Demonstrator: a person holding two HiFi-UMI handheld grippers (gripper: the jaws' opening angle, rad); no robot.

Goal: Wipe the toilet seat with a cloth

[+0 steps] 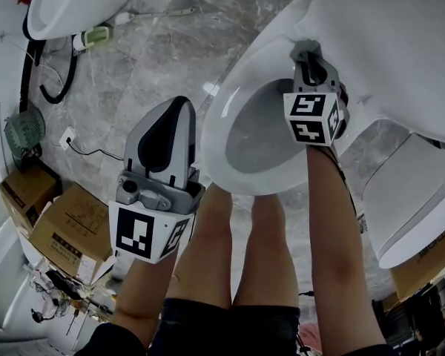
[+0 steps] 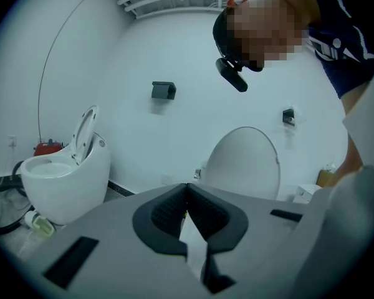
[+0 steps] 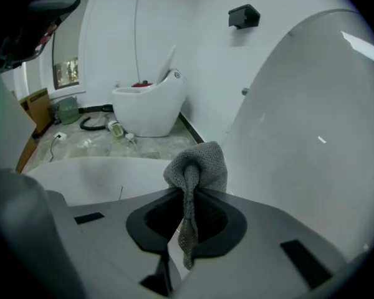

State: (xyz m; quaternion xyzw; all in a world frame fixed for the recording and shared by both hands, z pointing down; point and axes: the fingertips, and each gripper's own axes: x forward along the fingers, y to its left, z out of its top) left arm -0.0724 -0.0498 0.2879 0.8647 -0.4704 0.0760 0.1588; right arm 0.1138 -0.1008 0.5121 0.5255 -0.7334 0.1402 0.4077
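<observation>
The white toilet seat (image 1: 222, 136) rings the bowl in the head view, and its lid (image 1: 400, 43) stands raised behind it. My right gripper (image 1: 305, 52) is at the back of the seat, just under the lid. It is shut on a grey knitted cloth (image 3: 196, 167), which bunches out past the tips and hangs down between the jaws. In the right gripper view the seat (image 3: 93, 173) lies to the lower left and the lid (image 3: 305, 136) fills the right. My left gripper (image 1: 181, 104) is shut and empty, held over the floor left of the bowl, apart from it.
A second toilet (image 1: 67, 6) stands at the far left, with a black hose (image 1: 55, 87) and cables beside it. Cardboard boxes (image 1: 67, 225) sit at the lower left. Another white lid (image 1: 415, 206) lies at the right. The person's legs (image 1: 252, 251) are in front of the bowl.
</observation>
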